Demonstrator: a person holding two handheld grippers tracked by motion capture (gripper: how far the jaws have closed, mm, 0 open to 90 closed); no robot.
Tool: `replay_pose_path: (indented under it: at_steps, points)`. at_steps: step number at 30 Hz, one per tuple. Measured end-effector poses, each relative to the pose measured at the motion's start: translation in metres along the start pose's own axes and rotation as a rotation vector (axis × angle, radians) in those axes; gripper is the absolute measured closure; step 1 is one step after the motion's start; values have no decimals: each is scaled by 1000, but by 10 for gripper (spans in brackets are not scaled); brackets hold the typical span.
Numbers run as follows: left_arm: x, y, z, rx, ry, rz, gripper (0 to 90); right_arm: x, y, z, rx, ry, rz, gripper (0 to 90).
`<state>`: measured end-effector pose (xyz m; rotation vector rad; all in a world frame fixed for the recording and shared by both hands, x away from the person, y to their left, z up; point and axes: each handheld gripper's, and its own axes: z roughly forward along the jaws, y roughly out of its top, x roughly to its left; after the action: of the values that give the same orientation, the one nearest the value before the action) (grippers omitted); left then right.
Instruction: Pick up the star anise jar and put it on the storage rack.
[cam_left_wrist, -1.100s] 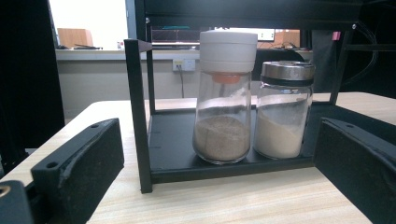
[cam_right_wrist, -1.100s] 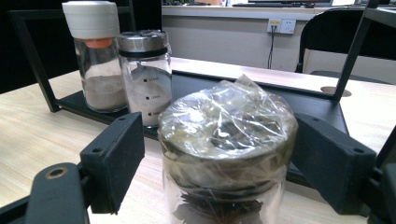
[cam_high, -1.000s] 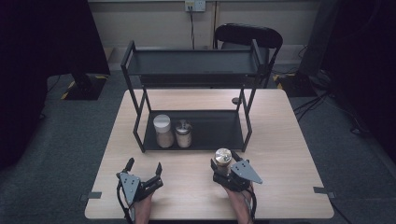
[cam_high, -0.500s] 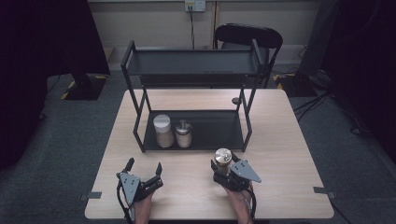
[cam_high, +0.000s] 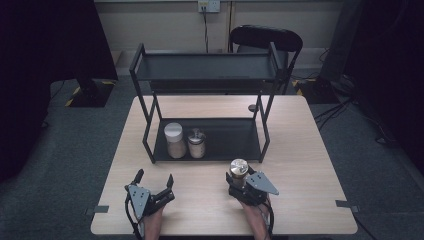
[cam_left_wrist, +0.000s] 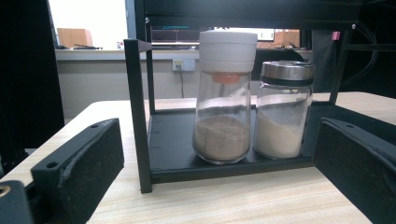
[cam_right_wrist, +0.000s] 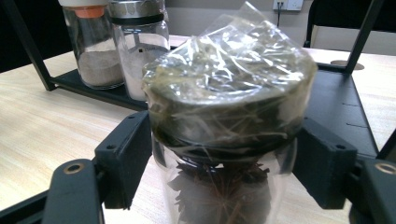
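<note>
A glass jar (cam_high: 239, 168) of dark star-shaped spice, its lid wrapped in clear film, stands on the table in front of the rack. My right gripper (cam_high: 238, 176) holds it. In the right gripper view the jaws have just been closing, and both pads now press the jar (cam_right_wrist: 224, 93) just under the lid. My left gripper (cam_high: 155, 176) rests at the front left with its jaws open and nothing between them. In the left gripper view it faces a white-capped jar (cam_left_wrist: 224, 102) of brown powder and a metal-lidded jar (cam_left_wrist: 282, 109) of pale powder.
A black two-tier rack (cam_high: 205, 72) stands mid-table; the two powder jars sit at the left of its lower shelf (cam_high: 235, 140). A small dark disc (cam_high: 252, 107) lies behind the rack. A chair (cam_high: 267, 37) stands beyond the light wooden table (cam_high: 300, 165).
The right gripper's jaws have drawn in against the jar. Both hands, the jar and the rack stay where they were.
</note>
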<state>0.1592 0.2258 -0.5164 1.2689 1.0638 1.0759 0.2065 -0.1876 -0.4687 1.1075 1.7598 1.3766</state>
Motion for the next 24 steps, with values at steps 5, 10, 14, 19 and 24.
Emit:
replay_pose_path:
  at_steps: [5,10,14,19,24]
  points:
    - [0,0,0,0,0,0,13,1,2,-1,15,-8,0,286]
    - [0,0,0,0,0,0,13,2,3,0,20,-13,2,300]
    - [0,0,0,0,0,0,13,1,5,1,30,-11,3,303]
    - [0,0,0,0,0,0,13,2,5,0,32,-13,1,303]
    - [0,0,0,0,0,0,13,1,5,-1,37,-12,3,305]
